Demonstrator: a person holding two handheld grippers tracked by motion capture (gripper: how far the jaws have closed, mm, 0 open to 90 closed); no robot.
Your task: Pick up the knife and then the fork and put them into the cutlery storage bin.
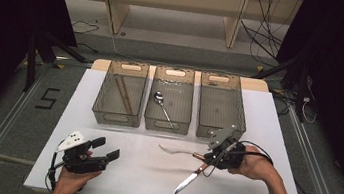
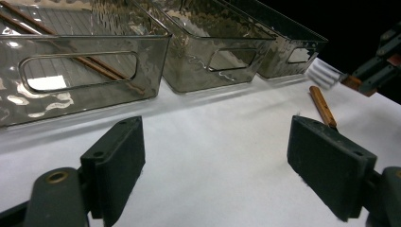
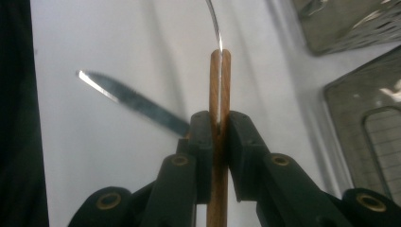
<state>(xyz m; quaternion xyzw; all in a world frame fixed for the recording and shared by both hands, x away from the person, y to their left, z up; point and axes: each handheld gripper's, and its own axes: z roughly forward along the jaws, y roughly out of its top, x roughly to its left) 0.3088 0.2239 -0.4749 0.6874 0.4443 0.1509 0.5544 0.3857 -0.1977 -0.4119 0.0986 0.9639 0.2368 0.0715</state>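
**Fork clamped by its wooden handle**

Right gripper is clenched tight on the wood-handled metal fork, jaws pinching the handle with the tines sticking out toward the table's middle, just in front of the bins. A wood-handled steel knife lies on the white table right below it. Left gripper sits idle near the front left, jaws spread wide, nothing between them. Behind are three smoky clear plastic bins: brown chopsticks in the left one, a metal spoon in the middle one.
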